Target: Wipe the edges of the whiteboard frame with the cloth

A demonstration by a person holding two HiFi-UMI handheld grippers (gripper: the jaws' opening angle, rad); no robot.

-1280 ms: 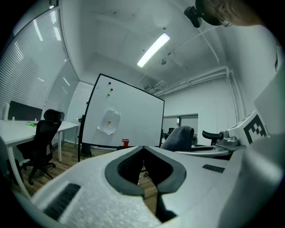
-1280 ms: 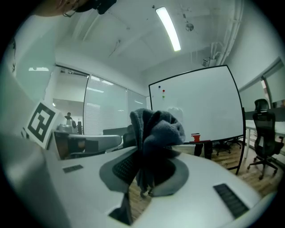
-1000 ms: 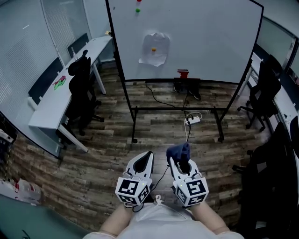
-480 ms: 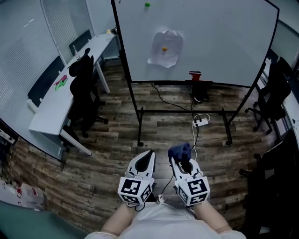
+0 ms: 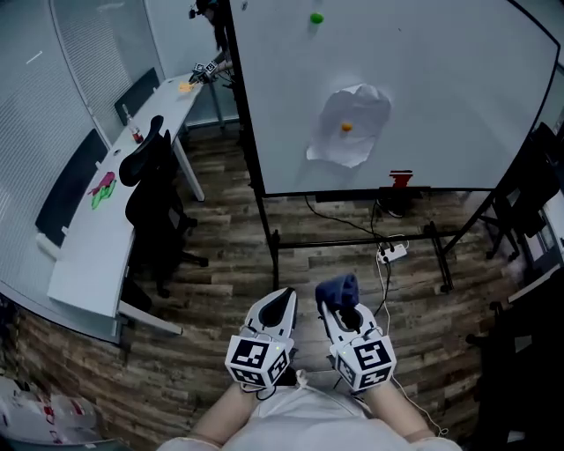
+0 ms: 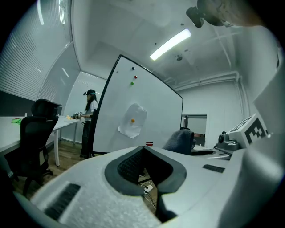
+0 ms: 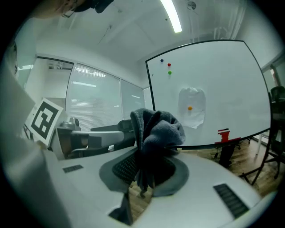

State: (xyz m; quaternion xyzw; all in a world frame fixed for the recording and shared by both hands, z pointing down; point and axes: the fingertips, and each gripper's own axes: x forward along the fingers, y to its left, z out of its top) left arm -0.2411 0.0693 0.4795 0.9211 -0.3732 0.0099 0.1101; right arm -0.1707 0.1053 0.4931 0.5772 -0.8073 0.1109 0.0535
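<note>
A large whiteboard (image 5: 414, 79) in a black frame stands on a wheeled stand (image 5: 352, 242) ahead of me. A white sheet (image 5: 351, 125) held by an orange magnet hangs on it, and a green magnet (image 5: 316, 18) sits higher up. My right gripper (image 5: 336, 297) is shut on a bunched dark blue cloth (image 5: 337, 289) (image 7: 156, 131), well short of the board. My left gripper (image 5: 280, 300) is beside it, jaws closed with nothing between them (image 6: 143, 153). A red item (image 5: 401, 180) rests on the board's bottom ledge.
A long white desk (image 5: 115, 211) with a black office chair (image 5: 152, 203) stands at the left. A person (image 6: 89, 122) is at the far end of that desk. A power strip (image 5: 392, 252) and cables lie on the wood floor under the board. More dark chairs (image 5: 529, 203) stand at the right.
The whiteboard has come closer and shifted right in the head view. Both grippers keep their pose in front of me, the cloth still in the right one.
</note>
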